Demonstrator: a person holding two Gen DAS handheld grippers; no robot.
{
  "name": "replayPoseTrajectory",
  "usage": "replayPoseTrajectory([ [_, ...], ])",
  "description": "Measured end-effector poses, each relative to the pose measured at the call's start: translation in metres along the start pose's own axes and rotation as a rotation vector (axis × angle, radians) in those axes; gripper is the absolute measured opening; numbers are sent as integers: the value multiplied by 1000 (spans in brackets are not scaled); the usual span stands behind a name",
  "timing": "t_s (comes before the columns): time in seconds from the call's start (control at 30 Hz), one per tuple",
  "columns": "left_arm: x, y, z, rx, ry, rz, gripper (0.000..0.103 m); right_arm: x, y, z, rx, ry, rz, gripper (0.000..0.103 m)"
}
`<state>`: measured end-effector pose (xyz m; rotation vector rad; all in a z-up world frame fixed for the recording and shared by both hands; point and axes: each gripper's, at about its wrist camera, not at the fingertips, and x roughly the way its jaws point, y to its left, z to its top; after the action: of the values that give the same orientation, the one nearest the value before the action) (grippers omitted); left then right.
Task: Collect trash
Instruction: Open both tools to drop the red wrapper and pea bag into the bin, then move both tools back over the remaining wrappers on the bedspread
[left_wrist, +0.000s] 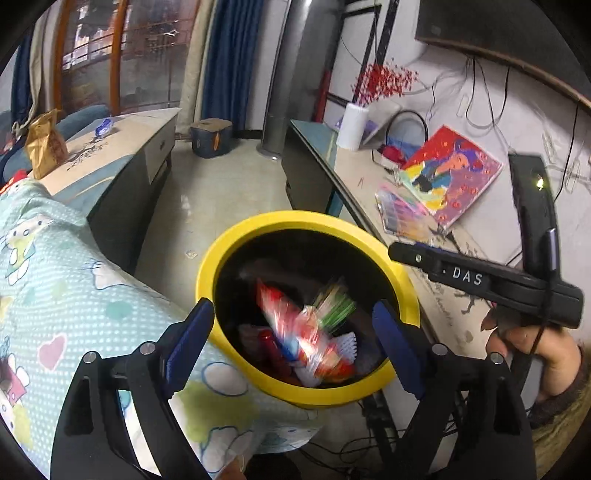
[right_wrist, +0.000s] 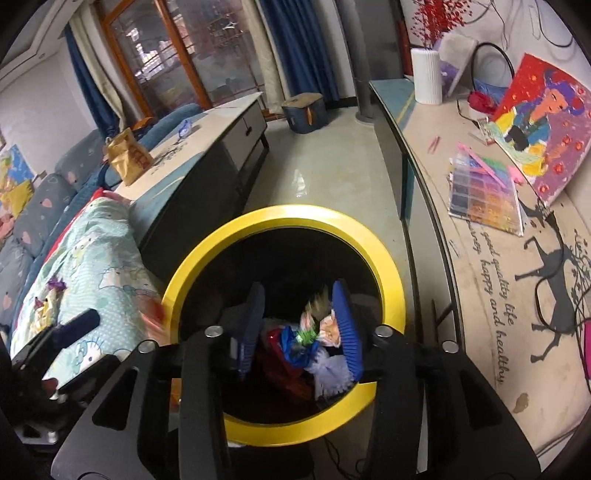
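A yellow-rimmed black trash bin (left_wrist: 236, 236) stands on the floor and shows in the right wrist view (right_wrist: 280, 216) too. Several colourful wrappers (left_wrist: 306, 332) lie inside, one blurred by motion. My left gripper (left_wrist: 295, 347) is open above the bin's near rim, empty. My right gripper (right_wrist: 301, 328) is open over the bin's mouth, with wrappers (right_wrist: 317, 332) below between its fingers. The right gripper body (left_wrist: 480, 277) reaches in from the right in the left wrist view.
A quilt with cartoon prints (left_wrist: 55, 280) lies left of the bin, with small wrappers on it (right_wrist: 48, 299). A low cabinet (right_wrist: 207, 155) carries a brown paper bag (right_wrist: 127, 155). A long desk (right_wrist: 498, 295) on the right holds a painting, a bead box and a white vase.
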<state>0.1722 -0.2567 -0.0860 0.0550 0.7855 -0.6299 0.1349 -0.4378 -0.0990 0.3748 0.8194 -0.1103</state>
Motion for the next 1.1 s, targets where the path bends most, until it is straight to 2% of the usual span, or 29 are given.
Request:
replayPoseTrajectory([
  [0.03, -3, 3, -1, -4, -5, 7, 86, -1, -1, 0, 3, -6, -2, 38],
  [0.1, -12, 10, -2, -20, -15, 36, 96, -3, 0, 0, 2, -15, -9, 39],
  [0.3, -44, 29, -7, -77, -67, 100, 96, -12, 14, 3, -19, -47, 22, 45],
  [0.6, -91, 54, -14, -138, -137, 185, 96, -36, 59, 3, -113, -106, 111, 60],
  [1.1, -152, 96, -28, -243, -233, 294, 97, -60, 128, -14, -223, -144, 259, 62],
])
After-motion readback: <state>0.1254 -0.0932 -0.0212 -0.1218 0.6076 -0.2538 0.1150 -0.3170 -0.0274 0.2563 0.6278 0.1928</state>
